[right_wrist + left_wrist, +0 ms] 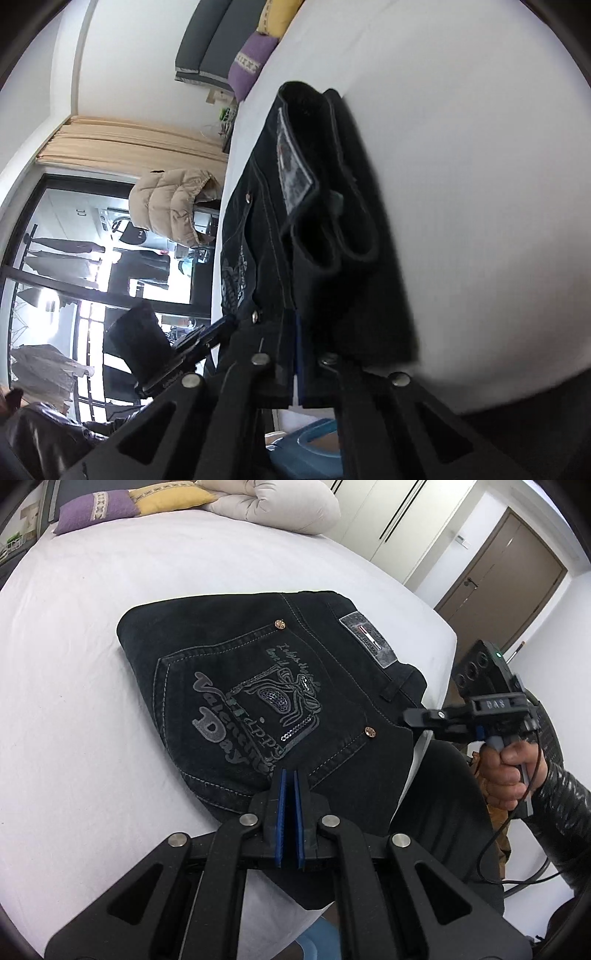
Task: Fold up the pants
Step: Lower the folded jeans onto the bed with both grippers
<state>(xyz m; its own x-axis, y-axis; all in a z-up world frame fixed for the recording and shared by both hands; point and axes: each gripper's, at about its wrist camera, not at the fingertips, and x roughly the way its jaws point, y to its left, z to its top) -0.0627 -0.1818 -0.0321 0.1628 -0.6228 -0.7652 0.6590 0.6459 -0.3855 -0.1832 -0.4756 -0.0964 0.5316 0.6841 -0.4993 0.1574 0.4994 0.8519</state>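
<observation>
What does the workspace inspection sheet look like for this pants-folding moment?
Surface: white bed sheet, bare around the bundle.
Job's things: black jeans folded compact, back pocket up, near the bed's edge.
Clutter: purple pillow, yellow pillow, rolled duvet at the far end.
Grippers: left gripper shut, empty; right gripper shut, empty, beside the jeans.
Cables: black cable hanging under the hand.
Surroundings: brown door, wardrobes.

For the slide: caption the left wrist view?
Folded black pants on white bed; left gripper shut above them.
</observation>
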